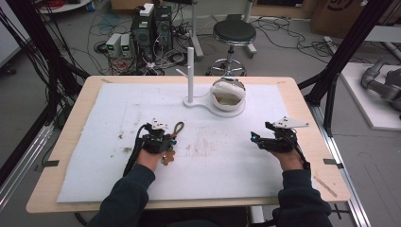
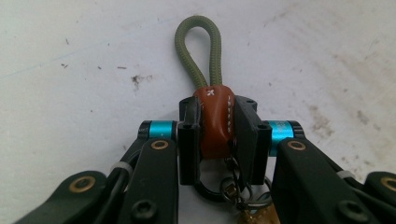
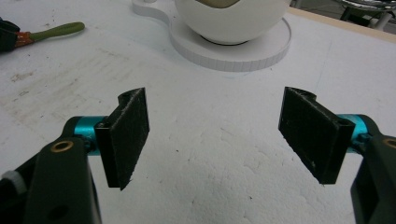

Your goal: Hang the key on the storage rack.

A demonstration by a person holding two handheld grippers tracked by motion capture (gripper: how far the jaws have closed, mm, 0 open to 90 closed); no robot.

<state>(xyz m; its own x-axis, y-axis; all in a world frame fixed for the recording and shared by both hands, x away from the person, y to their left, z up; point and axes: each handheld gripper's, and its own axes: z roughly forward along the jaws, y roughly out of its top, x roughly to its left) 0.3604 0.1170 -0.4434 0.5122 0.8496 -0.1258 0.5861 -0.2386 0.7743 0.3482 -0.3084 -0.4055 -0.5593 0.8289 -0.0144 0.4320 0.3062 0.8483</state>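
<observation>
— Where's the keychain?

— On the white foam mat (image 1: 94, 156), well to the near left of the white stand (image 1: 190, 75). The left gripper (image 2: 215, 128) has its jaws pressed onto the keychain's brown leather tab (image 2: 214, 121) — one pad on each side. The olive cord loop (image 2: 198, 51) sticks out past the jaw tips and lies on the mat.

— And the rest of it?

— Dark metal rings (image 2: 233, 186) and a brassy piece hang at the tab's lower end, between the gripper's arms.

— The other tongs?

— The right gripper (image 3: 215, 135) is near the mat, to the near right of the stand, jaws spread wide with bare mat between them. Its pads (image 3: 128, 135) touch nothing.

— What's by the stand?

— A white bowl (image 1: 228, 97) sits on the round base (image 3: 243, 51) just right of the post.
</observation>
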